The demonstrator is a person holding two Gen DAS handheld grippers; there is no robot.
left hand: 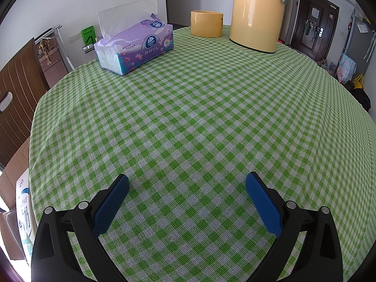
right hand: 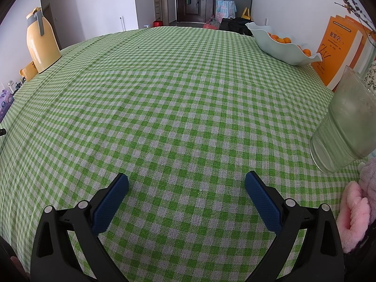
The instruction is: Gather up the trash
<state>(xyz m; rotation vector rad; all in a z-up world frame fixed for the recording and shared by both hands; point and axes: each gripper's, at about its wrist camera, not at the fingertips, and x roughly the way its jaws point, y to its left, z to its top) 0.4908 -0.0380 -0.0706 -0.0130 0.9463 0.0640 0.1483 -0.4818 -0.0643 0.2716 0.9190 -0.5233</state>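
Note:
My left gripper (left hand: 187,181) is open and empty, low over the green checked tablecloth (left hand: 199,117). My right gripper (right hand: 186,181) is open and empty too, over the same cloth (right hand: 176,94). No loose trash shows on the cloth in either view. A purple tissue pack (left hand: 136,47) with a white tissue sticking up lies far left in the left wrist view. A short yellow round container (left hand: 206,23) stands at the far edge beside a tall yellow thermos (left hand: 257,14).
In the right wrist view a clear plastic cup (right hand: 345,127) stands at the right, with a pale fruit bowl of oranges (right hand: 282,44), orange books (right hand: 338,49) and a pink plush item (right hand: 357,213). The thermos (right hand: 42,42) stands far left. A cardboard box (left hand: 16,188) sits beyond the table's left edge.

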